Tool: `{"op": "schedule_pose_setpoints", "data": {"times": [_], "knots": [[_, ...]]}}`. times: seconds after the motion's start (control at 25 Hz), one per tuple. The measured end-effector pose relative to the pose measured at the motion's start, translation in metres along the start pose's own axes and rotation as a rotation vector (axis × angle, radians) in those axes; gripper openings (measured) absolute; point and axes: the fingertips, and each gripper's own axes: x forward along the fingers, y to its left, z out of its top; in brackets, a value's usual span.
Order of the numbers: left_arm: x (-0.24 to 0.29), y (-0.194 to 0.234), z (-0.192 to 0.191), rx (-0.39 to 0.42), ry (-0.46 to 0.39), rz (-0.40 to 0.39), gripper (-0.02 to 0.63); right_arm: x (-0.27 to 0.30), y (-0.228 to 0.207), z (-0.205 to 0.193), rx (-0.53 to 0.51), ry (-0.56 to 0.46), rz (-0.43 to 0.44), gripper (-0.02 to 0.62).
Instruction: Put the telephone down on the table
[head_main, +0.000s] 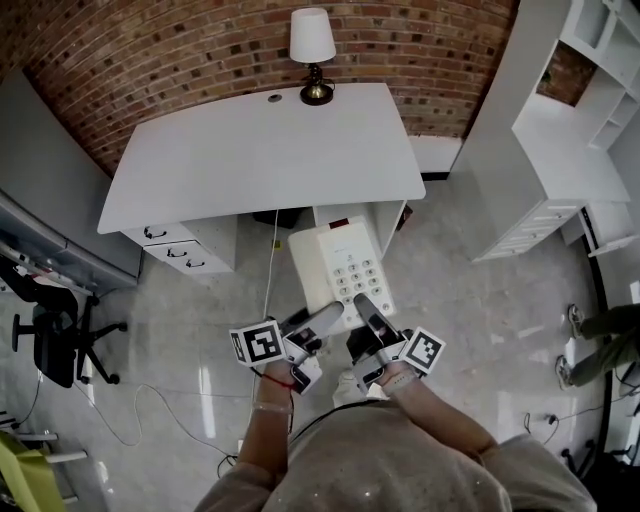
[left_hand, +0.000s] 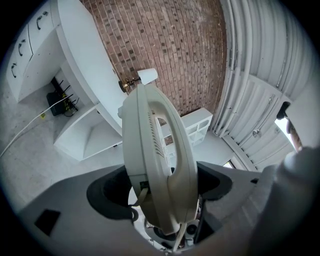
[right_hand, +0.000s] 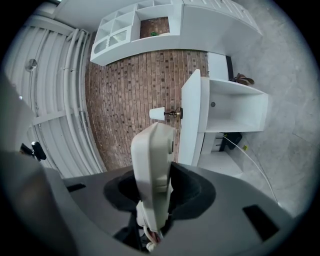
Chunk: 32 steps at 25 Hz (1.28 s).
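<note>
Two grippers share the load, and we take them from the left. Out at nine o'clock in the head view stands a black office chair, well apart from the work. Our left gripper has its jaws closed on the near left edge of the telephone; in its own view the pale casing sits wedged between the pads. The telephone hangs in the air over the grey floor, keypad up, just short of the white table. The table lies at twelve o'clock, with a lamp at its far edge. Our right gripper pinches the near right edge the same way, its jaws part-way apart and filled by the casing. At two o'clock stands a white shelf unit. We judge this the carrying step: the telephone is held but not yet over the tabletop. The next move calls for both hands to travel toward twelve o'clock together, keeping level so the handset does not slip. Then we lower the base onto a bare part of the table, and only then let go.
</note>
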Motion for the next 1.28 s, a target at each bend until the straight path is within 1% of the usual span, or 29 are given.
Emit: {"op": "schedule_pose_setpoints", "data": {"times": [0.28, 0.56, 0.8, 1.0, 1.28], "knots": [[0.027, 0.011, 0.023, -0.01, -0.012, -0.004, 0.376, 0.025, -0.006, 0.028, -0.013, 0.009, -0.006, 0.146], [0.038, 0.022, 0.027, -0.031, -0.005, 0.007, 0.376, 0.031, -0.016, 0.038, 0.004, 0.007, -0.02, 0.146], [0.047, 0.032, 0.039, -0.032, 0.005, 0.019, 0.376, 0.046, -0.023, 0.046, 0.02, 0.0, -0.025, 0.146], [0.056, 0.046, 0.062, -0.043, 0.014, 0.017, 0.376, 0.071, -0.031, 0.054, 0.02, -0.001, -0.035, 0.146], [0.083, 0.067, 0.104, -0.053, 0.046, 0.021, 0.376, 0.114, -0.042, 0.081, 0.029, -0.029, -0.053, 0.146]]}}
